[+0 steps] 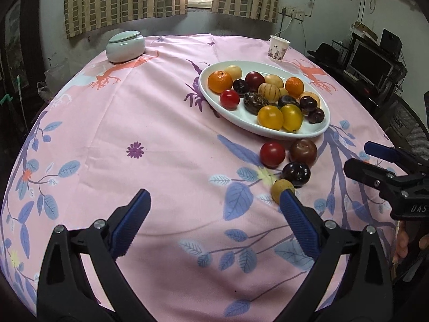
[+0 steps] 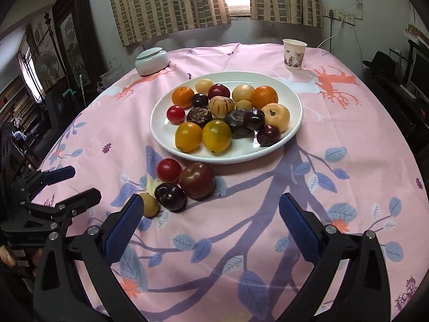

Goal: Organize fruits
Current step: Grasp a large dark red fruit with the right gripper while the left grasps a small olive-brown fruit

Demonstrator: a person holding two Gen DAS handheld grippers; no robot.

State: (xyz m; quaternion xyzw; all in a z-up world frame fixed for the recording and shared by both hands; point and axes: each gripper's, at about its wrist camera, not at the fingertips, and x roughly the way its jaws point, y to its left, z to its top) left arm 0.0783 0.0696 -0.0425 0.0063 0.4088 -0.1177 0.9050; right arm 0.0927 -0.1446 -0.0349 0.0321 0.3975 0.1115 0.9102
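Both my tongs, left [image 1: 214, 209] and right [image 2: 210, 214], gape wide, empty; four strays [image 2: 197, 179] wait near plate [image 2: 295, 123], unplated.

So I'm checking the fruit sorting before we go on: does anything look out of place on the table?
Yes. Four fruits lie on the tablecloth in front of the white plate, not on it: a red tomato, a brownish tomato, a dark plum and a small yellow-green fruit. Nothing looks spilled or damaged.
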